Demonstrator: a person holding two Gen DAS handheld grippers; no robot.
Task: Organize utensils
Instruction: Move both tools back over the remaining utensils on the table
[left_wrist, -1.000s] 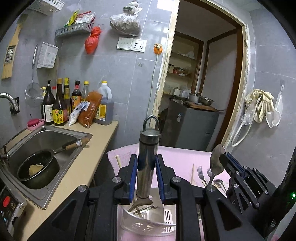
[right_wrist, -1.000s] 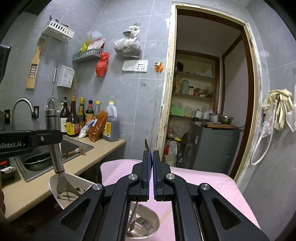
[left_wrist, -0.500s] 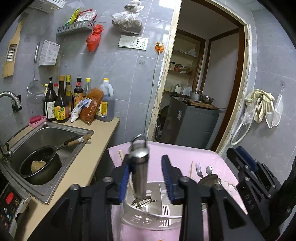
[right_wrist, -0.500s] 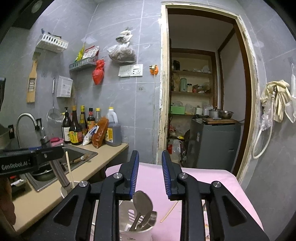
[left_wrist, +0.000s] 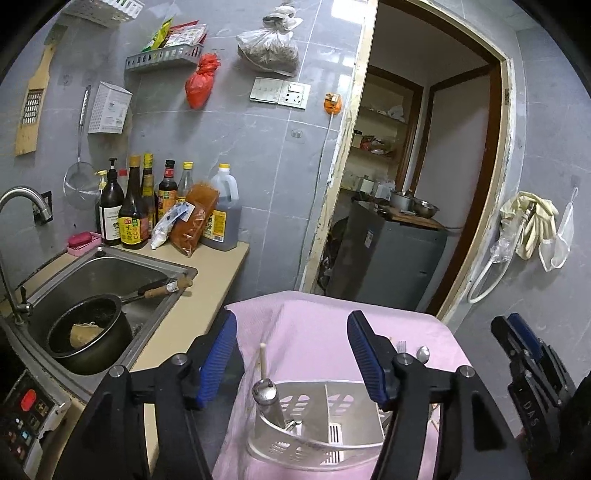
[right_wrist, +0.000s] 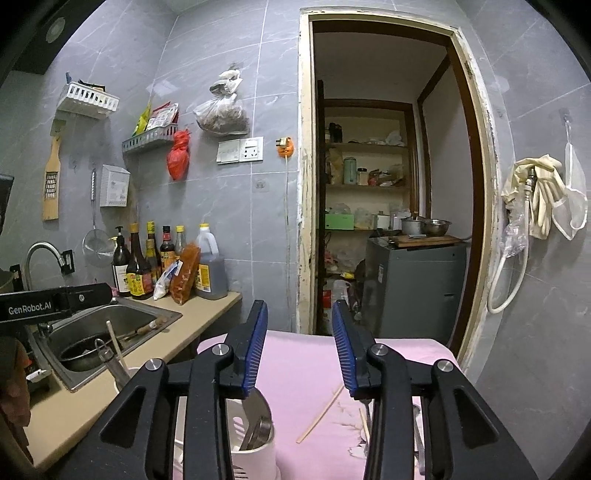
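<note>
A white slotted utensil holder stands on the pink cloth below my left gripper, which is open and empty. A steel-handled tool and a chopstick stand in its left compartment. My right gripper is open and empty above the holder, where a spoon rests. It also shows in the left wrist view. A fork and a small spoon lie on the cloth to the right. A loose chopstick lies on the cloth.
A counter with a steel sink holding a black pot runs along the left. Bottles stand at the wall. An open doorway with a grey cabinet lies behind the table.
My left gripper opened and let the steel-handled tool drop into the holder. My right gripper opened and released the spoon into the holder. Both grippers have risen and drawn back.
</note>
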